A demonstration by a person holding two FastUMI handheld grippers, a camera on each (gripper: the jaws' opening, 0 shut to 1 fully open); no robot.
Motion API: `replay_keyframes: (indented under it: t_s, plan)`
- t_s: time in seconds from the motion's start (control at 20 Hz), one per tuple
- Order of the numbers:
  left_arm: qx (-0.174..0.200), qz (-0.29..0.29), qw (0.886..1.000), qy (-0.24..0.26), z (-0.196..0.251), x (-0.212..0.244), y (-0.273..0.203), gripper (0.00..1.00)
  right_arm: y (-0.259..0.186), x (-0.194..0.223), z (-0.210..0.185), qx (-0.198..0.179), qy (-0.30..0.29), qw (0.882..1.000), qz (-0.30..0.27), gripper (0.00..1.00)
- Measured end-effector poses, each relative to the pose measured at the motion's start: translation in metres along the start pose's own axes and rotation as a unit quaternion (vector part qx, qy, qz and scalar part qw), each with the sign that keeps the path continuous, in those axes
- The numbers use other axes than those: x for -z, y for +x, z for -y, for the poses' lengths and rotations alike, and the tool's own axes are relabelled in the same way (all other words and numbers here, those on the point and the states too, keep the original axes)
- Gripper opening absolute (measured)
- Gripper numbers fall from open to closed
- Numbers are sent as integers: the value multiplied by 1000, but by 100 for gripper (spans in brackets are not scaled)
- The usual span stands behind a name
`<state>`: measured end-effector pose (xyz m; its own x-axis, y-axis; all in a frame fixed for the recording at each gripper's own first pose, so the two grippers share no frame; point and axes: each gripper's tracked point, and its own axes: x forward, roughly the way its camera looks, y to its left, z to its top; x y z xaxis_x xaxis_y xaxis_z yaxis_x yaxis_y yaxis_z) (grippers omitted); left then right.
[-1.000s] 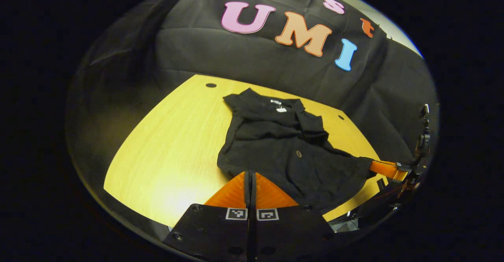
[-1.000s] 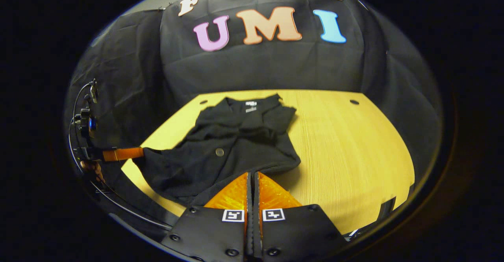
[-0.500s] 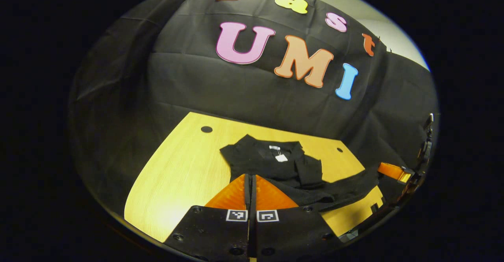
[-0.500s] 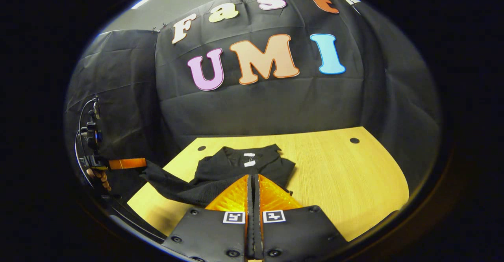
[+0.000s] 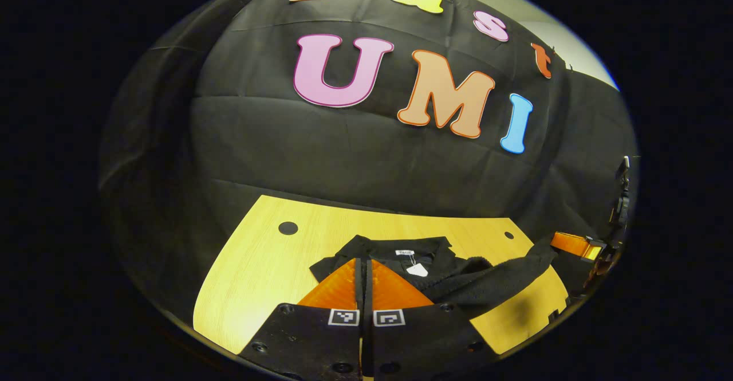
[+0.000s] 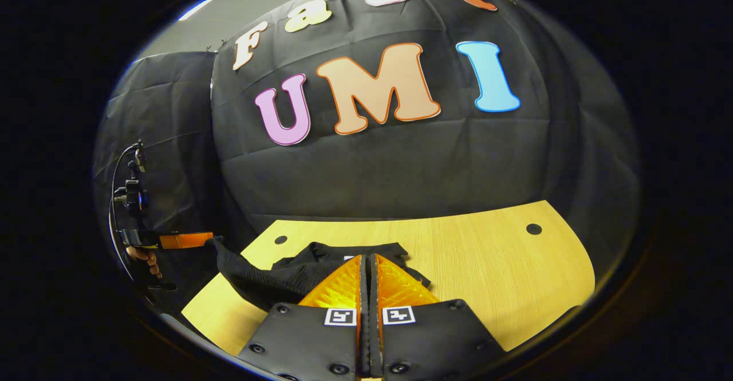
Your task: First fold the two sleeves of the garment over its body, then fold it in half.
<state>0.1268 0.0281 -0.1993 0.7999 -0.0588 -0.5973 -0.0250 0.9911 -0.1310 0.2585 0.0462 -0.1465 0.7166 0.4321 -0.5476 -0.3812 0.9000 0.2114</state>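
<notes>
Garment [image 5: 458, 281]: one, black, on the wooden table [image 5: 257, 272], hem lifted off the surface, collar end lying flat toward the wall.
Left gripper [image 5: 362, 263]: fingers pressed together, pinching one hem corner.
Right gripper [image 6: 368, 260]: fingers pressed together, pinching the other hem corner.
Table holes [image 6: 534, 229]: two seen, near the far edge.
Open room: bare wood on both sides of the garment.

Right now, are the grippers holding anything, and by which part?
Both hold the black garment by its near bottom edge: the left gripper pinches one corner, the right gripper the other, with the hem stretched between them above the wooden table.
</notes>
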Motion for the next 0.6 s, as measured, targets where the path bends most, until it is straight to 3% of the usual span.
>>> replay_keyframes:
  t_s: [0.3,0.6]
  plan:
    - [-27,-34,999,5,-10,4,74,0,77,0,30,-7,11,999,-40,2]
    - [-51,-48,997,32,-14,9,115,0,125,-4,41,-11,18,998,-59,2]
